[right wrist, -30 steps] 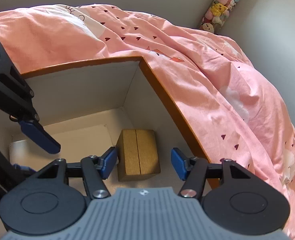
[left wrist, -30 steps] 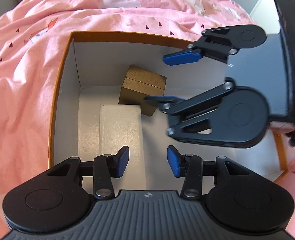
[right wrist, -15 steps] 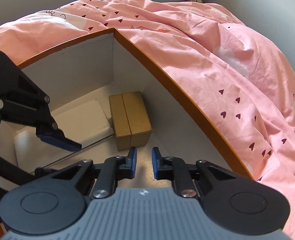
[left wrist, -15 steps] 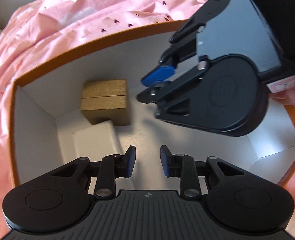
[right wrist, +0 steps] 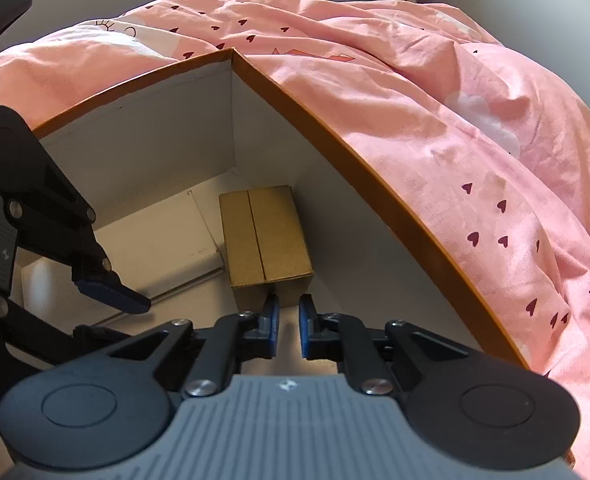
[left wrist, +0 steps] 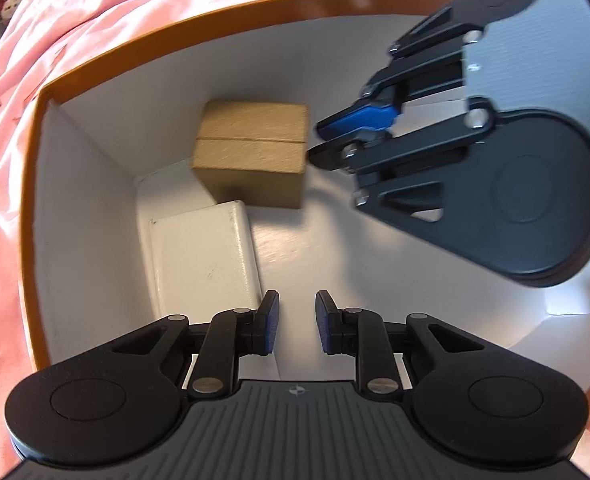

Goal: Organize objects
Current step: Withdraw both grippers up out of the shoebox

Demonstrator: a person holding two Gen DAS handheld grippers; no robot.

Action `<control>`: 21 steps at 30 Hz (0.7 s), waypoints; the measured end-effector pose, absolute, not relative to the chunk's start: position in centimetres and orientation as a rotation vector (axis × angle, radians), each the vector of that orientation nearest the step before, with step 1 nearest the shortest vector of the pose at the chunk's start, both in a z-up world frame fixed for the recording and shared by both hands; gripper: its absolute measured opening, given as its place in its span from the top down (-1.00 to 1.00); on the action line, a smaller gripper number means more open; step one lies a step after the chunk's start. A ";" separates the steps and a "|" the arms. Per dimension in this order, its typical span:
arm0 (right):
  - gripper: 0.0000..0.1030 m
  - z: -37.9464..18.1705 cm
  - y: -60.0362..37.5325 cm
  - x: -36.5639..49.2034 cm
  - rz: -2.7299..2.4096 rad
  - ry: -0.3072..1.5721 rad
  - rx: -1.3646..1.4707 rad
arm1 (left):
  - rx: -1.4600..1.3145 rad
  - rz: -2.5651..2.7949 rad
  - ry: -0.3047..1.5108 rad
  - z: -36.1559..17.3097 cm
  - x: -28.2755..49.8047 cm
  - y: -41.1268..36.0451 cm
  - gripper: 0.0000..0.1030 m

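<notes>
- Box (left wrist: pixel 231 20), orange rim, white inside, sits on a bed with a pink quilt (right wrist: pixel 475 128).
- Brown carton (left wrist: pixel 251 156) stands on the box floor in a far corner; a flat white pack (left wrist: pixel 203 256) lies just beside it along one wall.
- Left gripper (left wrist: pixel 297 328) points down into the box, jaws closing, a narrow gap left, nothing between them.
- Right gripper (right wrist: pixel 287 326) also inside, jaws closing and nearly together, empty, tips just short of the carton's near end.
</notes>
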State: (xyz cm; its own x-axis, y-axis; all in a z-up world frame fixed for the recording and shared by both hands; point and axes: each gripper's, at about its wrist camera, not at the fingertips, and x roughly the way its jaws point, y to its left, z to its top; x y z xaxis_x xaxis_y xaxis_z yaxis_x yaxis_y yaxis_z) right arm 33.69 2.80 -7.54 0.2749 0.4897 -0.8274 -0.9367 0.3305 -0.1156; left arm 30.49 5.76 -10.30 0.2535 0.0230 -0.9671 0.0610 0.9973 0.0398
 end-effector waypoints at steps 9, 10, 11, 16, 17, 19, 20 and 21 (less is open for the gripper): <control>0.88 -7.9 4.2 34.1 1.084 0.764 -0.684 | -0.023 0.011 1.302 -10.5 30.3 8.4 0.75; 0.91 -7.9 4.5 34.0 1.087 0.762 -0.680 | -0.027 0.010 1.300 -10.5 30.2 8.5 0.75; 0.92 -7.9 4.8 34.0 1.090 0.758 -0.676 | -0.026 0.008 1.297 -10.5 30.2 8.5 0.75; 1.00 -8.0 6.4 33.7 1.119 0.741 -0.664 | -0.044 -0.005 1.278 -10.5 29.9 8.7 0.70; 1.00 -8.1 6.7 33.6 1.125 0.739 -0.660 | -0.050 -0.010 1.272 -10.4 29.8 8.8 0.66; 1.00 -8.2 7.2 33.4 1.133 0.729 -0.654 | -0.068 -0.020 1.262 -10.3 29.7 9.0 0.59; 1.00 -8.2 7.4 33.3 1.135 0.726 -0.651 | -0.082 -0.024 1.258 -10.2 29.7 9.2 0.55; 1.00 -8.2 7.7 33.3 1.137 0.725 -0.644 | -0.091 -0.026 1.258 -10.2 29.6 9.3 0.52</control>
